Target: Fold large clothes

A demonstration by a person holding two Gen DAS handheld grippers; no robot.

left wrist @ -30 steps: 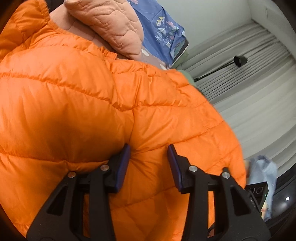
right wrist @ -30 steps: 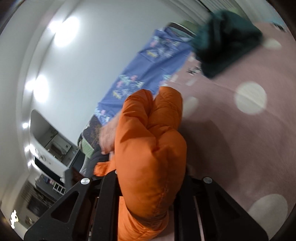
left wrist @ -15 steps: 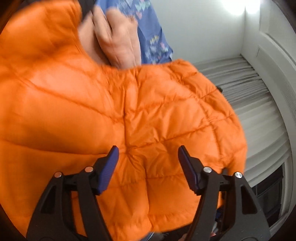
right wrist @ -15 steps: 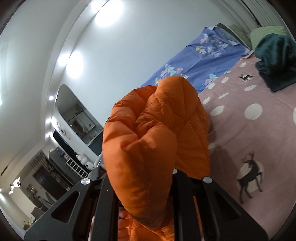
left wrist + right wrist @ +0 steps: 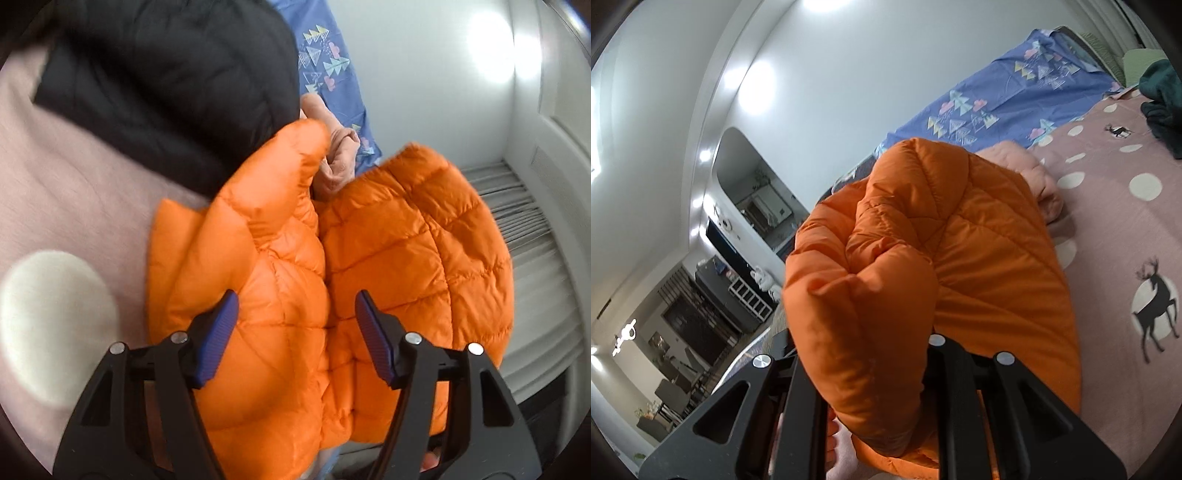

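A bed (image 5: 1108,229) is seen, covered by a pink sheet printed with white dots and black deer. A blue patterned sheet (image 5: 997,107) lies along its far edge against a white wall (image 5: 849,74). A dark green garment (image 5: 1161,107) rests at the far right of the bed in the right wrist view, and a peach quilted piece (image 5: 1039,177) lies just behind the orange cloth. In the left wrist view a black quilted jacket (image 5: 166,85) lies on the bed at the far left, and pale pleated curtains (image 5: 535,258) are seen at the right. A darker room with shelving is visible through an opening at the left of the right wrist view.

The orange puffer jacket (image 5: 369,258) is bunched near both cameras and lies partly on the bed; its right part stands out in front of the curtains.

The left gripper (image 5: 295,332) is seen with jaws released and spread apart, having just been opening; the jacket lies behind and between them, and the blue pads (image 5: 218,336) are not seen pressing on it. Contact at the left pad cannot be ruled out.

The right gripper (image 5: 871,369) is seen with jaws clenched on a thick fold of the orange puffer jacket, which bulges up between and above them and hides the fingertips.
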